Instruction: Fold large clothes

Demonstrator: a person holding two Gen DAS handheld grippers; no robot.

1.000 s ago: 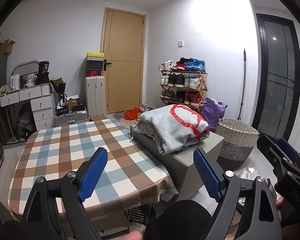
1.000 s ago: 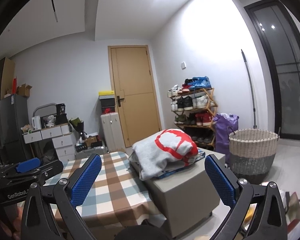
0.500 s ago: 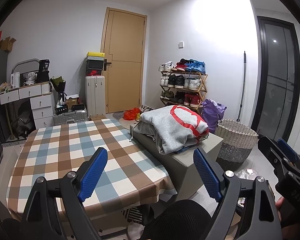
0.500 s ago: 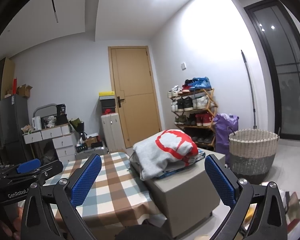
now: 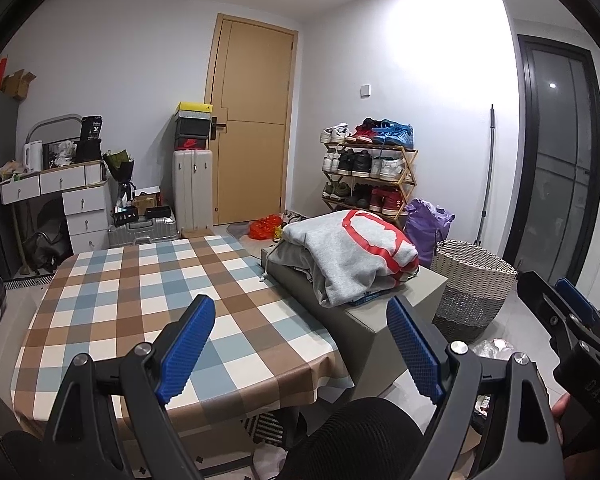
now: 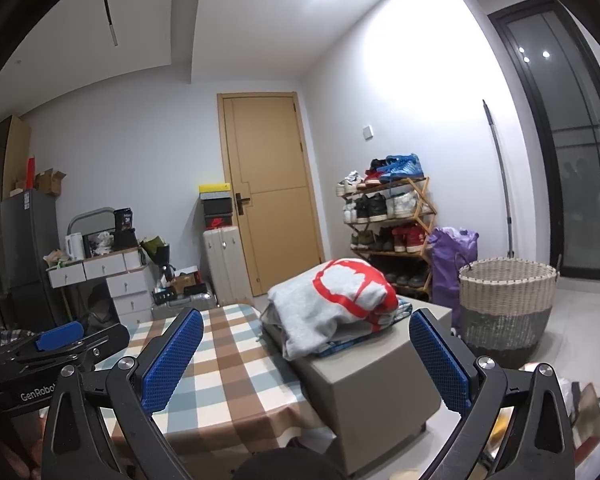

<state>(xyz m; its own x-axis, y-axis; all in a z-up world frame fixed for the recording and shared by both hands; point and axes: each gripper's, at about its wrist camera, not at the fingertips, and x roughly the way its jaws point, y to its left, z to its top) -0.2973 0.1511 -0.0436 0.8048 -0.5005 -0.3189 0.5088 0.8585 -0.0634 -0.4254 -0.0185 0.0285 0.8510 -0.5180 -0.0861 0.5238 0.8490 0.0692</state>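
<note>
A pile of clothes topped by a grey sweatshirt with a red print (image 5: 352,254) lies on a grey box-like stool (image 5: 364,320) beside a table with a brown, blue and white checked cloth (image 5: 160,292). My left gripper (image 5: 300,340) is open and empty, held above the table's near right corner, short of the pile. My right gripper (image 6: 306,356) is open and empty, also short of the sweatshirt (image 6: 332,300). Each gripper shows at the edge of the other's view.
A woven laundry basket (image 5: 474,284) stands right of the stool, with a purple bag (image 5: 426,224) and a shoe rack (image 5: 370,172) behind. A white drawer desk (image 5: 60,200), suitcases and a door (image 5: 252,124) line the far wall.
Both views have shifted very slightly. Both grippers stay open and nothing was taken hold of.
</note>
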